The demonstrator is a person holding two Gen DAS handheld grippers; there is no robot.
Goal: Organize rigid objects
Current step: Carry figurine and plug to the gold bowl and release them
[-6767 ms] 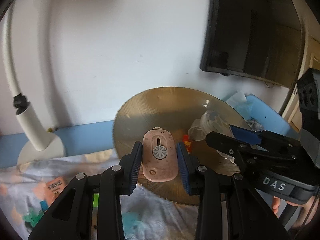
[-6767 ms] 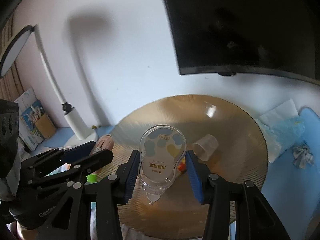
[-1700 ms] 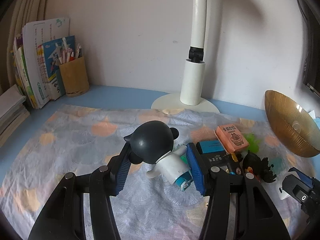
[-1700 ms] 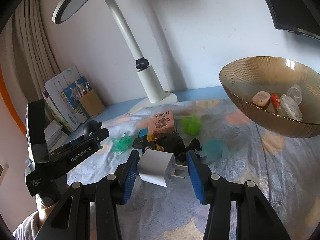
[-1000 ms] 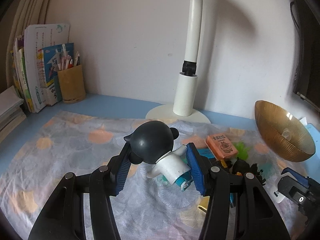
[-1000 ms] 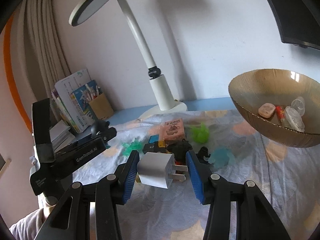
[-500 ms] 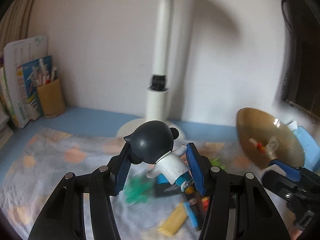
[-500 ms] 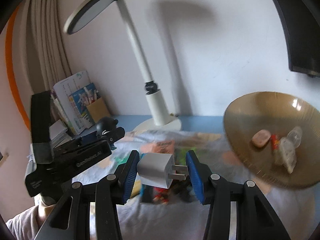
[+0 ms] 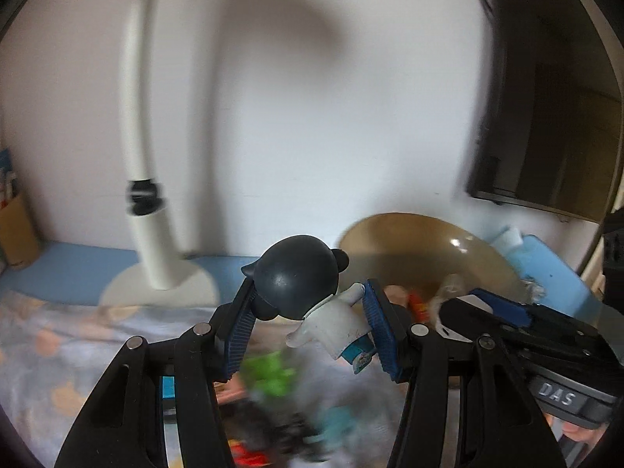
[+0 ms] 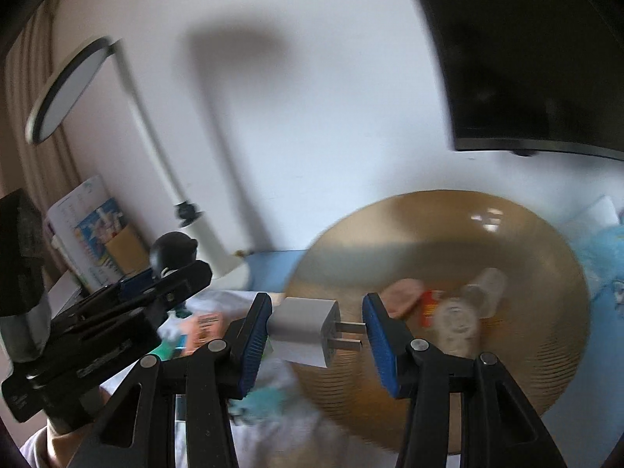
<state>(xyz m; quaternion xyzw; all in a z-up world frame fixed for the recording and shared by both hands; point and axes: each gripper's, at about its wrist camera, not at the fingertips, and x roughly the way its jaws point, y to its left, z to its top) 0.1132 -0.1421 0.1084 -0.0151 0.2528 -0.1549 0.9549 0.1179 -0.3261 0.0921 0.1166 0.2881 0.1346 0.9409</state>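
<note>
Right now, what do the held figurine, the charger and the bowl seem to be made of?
Figurine: glossy moulded plastic or vinyl, going by the highlight on its head. Charger: matte white plastic with bare metal prongs. Bowl: probably amber ribbed glass, judging by its glints; blur leaves plastic possible.

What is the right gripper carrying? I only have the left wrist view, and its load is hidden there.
Observer: A white plug charger, clamped between the right gripper fingers, prongs pointing at the right-hand finger.
Operator: How does it sit relative to the bowl?
Observer: In the right wrist view the charger sits in front of the near left rim of the golden bowl.
Operator: Anything in the bowl besides what I see?
Observer: A pink oval case, a red item and clear plastic pieces, all blurred.
Operator: Where is my figure in that view?
Observer: The left gripper appears at the left edge, with the figure's black head poking above it.
</note>
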